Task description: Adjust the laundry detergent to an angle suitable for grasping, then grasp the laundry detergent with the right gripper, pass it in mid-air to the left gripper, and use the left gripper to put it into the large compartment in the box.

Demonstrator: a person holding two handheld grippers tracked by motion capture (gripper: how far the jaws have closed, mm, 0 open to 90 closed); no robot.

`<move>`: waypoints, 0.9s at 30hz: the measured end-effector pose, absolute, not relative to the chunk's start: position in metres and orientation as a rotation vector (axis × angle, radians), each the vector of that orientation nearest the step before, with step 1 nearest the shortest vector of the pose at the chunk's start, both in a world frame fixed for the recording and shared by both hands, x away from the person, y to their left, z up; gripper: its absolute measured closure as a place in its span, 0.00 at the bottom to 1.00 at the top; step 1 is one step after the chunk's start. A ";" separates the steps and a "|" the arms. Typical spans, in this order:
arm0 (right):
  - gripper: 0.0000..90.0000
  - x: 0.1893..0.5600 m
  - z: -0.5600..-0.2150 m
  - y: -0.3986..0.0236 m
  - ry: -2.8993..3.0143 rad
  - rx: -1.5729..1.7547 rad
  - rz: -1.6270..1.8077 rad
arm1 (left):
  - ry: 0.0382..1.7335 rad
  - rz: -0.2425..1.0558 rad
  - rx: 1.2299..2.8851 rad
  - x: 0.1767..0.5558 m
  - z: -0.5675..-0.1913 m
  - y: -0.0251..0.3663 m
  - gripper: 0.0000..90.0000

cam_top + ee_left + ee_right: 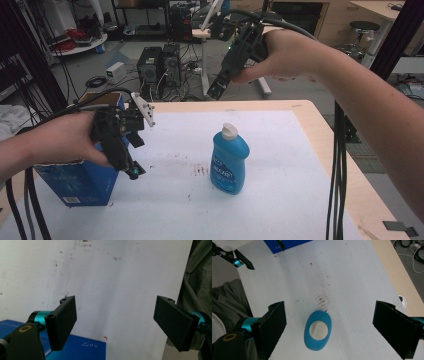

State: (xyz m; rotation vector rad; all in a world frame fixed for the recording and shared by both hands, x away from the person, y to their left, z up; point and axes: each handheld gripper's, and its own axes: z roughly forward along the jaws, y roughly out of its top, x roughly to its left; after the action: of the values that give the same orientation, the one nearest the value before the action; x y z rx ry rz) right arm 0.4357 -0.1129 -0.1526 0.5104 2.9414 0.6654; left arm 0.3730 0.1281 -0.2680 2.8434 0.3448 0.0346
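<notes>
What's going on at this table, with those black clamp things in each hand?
A person holds a two-jaw gripper in each hand over a white-topped table. The right gripper hangs high above an upright blue bottle with a white cap, jaws wide open and looking straight down on it. The left gripper, also open and holding nothing, hovers beside a blue box at the table's left edge. Nothing is grasped yet.

Your left hand [70,137] and left gripper [131,167] cover much of the blue box [80,182]. In the left gripper view, the bottom edge cuts that box off. The label print on the blue bottle [229,160] is too small to read.
</notes>
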 end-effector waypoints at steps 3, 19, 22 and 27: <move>0.12 0.434 -0.153 -0.113 2.936 0.511 0.669 | 0.331 0.037 2.849 0.373 -0.268 0.128 0.21; 0.12 0.432 -0.153 -0.119 2.928 0.526 0.684 | 0.340 0.040 2.842 0.371 -0.267 0.128 0.21; 0.12 0.431 -0.154 -0.122 2.927 0.533 0.682 | 0.334 0.039 2.845 0.372 -0.267 0.128 0.21; 0.12 0.430 -0.152 -0.128 2.911 0.545 0.710 | 0.335 0.036 2.843 0.371 -0.266 0.128 0.21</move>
State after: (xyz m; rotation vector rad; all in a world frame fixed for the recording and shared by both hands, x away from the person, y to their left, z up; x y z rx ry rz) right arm 0.4298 -0.1285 -0.1520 0.5449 2.9114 0.7104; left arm 0.3714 0.1278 -0.2664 2.8428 0.3348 0.0358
